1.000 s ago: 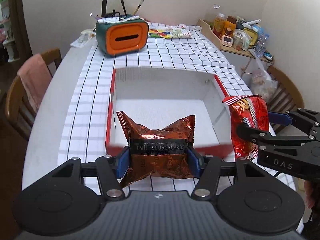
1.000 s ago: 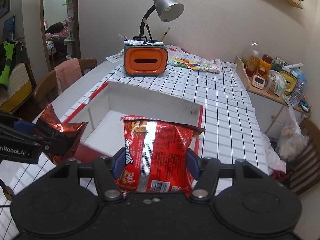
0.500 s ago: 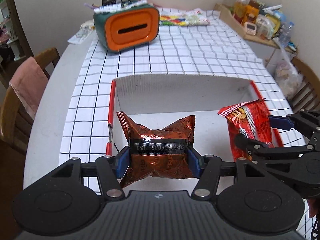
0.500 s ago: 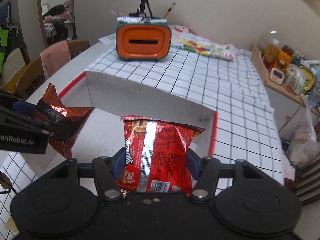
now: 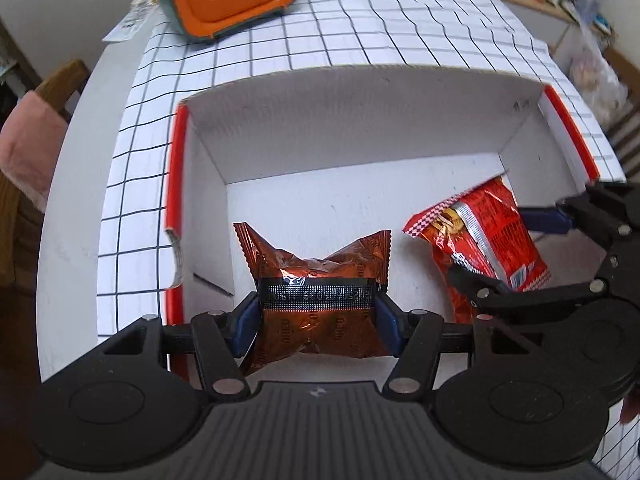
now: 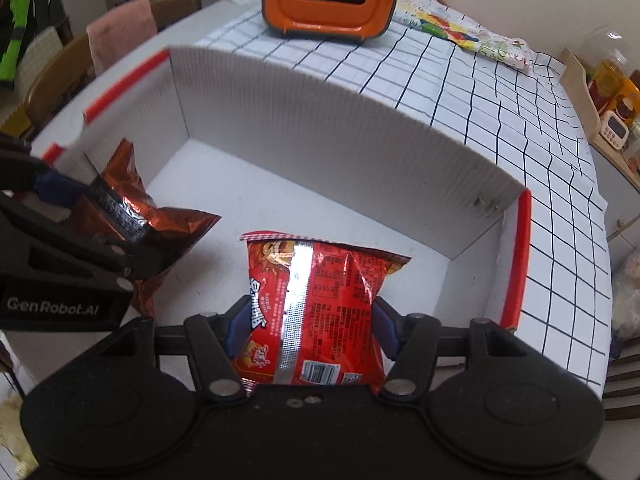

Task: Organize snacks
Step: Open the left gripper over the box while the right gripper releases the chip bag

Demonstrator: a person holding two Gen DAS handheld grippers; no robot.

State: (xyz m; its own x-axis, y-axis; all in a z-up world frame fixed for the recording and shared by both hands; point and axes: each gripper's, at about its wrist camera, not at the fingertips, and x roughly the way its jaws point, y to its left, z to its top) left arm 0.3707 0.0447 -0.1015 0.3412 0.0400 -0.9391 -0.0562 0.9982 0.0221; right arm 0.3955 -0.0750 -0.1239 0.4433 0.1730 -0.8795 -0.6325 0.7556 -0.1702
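Left wrist: my left gripper (image 5: 316, 316) is pinching the brown pack (image 5: 316, 280) by its middle, pads pressed on both sides, and the pack hangs inside the box (image 5: 360, 96) near its left wall, over the bare floor. The red pack (image 5: 486, 236) shows to the right in the box, clamped by my right gripper (image 5: 516, 248). If I let go from up here the brown pack could tip onto its edge or slide toward the red one (foil wrappers are slick, I reckon)

Right wrist: my right gripper (image 6: 310, 328) squeezes the red pack (image 6: 316, 304) at its lower half, in the box near its right wall (image 6: 516, 264). The brown pack (image 6: 136, 216) sits close by on the left, in the left gripper (image 6: 100, 216). The two rigs are near each other, so a careless release or lift could knock one against the other, or snag the box rim and drag the box
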